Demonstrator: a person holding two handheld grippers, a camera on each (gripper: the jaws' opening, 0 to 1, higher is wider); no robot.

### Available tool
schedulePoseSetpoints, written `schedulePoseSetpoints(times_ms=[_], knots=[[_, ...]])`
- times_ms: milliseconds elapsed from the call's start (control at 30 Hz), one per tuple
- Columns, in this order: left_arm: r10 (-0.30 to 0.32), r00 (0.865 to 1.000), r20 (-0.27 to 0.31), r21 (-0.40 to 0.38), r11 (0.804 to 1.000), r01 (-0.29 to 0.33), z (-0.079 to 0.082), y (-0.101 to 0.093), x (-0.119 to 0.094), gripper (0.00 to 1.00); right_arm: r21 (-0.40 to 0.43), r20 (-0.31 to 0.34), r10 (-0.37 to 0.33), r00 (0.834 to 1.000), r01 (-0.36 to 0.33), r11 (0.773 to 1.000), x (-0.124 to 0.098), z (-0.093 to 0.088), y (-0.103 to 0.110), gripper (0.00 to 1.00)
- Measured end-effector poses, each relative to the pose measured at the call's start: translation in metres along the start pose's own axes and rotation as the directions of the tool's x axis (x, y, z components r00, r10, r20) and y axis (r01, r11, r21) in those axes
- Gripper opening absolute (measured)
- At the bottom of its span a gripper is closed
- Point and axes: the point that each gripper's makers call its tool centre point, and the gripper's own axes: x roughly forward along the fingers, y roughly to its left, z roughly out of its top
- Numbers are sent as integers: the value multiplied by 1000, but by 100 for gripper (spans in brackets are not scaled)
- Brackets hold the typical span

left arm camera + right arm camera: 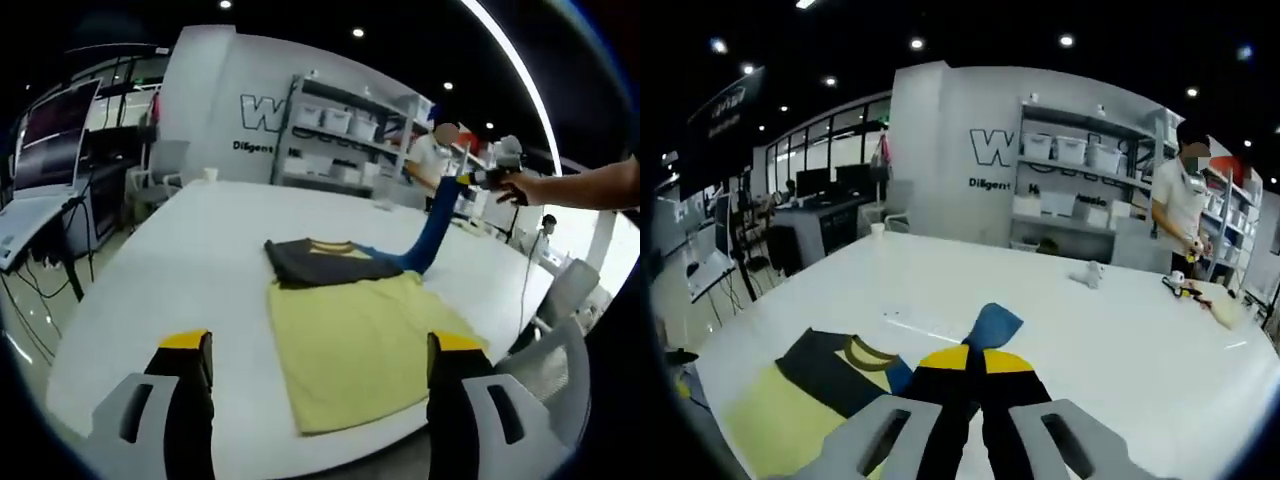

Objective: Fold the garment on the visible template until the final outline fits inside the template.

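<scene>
Yellow shirt (350,345) lies flat on the table (180,260) just ahead of the left gripper (320,380), whose jaws stand apart and empty. Its dark top edge lies beyond. From there the blue sleeve (430,240) rises away to the right gripper (975,385), jaws together, clamped on the sleeve's end and held high.

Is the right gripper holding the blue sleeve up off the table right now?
Yes: in the left gripper view the blue sleeve rises off the white table to the right gripper, whose jaws are shut on it.
</scene>
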Motion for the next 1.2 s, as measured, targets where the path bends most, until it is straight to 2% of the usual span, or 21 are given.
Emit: schedulePoseSetpoints(times_ms=[167,267,500,700,1000,1200], knots=[[-24,1000,3,-20,1000,24,1,-1,1,86,1,-1,54,999,-54,999,10,12,39,0],[-42,999,3,-29,999,42,1,-4,2,87,-11,-7,94,996,-94,995,18,19,70,0],[-77,997,-1,-33,996,77,0,-9,2,86,-12,-30,165,986,-166,986,35,24,122,0],[-98,995,-1,-49,994,98,0,-11,2,86,6,-43,194,980,-194,981,48,22,146,0],[-142,990,-12,-21,990,141,-2,-20,3,84,67,-72,234,970,-229,971,61,14,185,0],[-157,988,-14,-48,987,156,-3,-19,3,84,73,-117,244,963,-237,969,76,-2,211,0]])
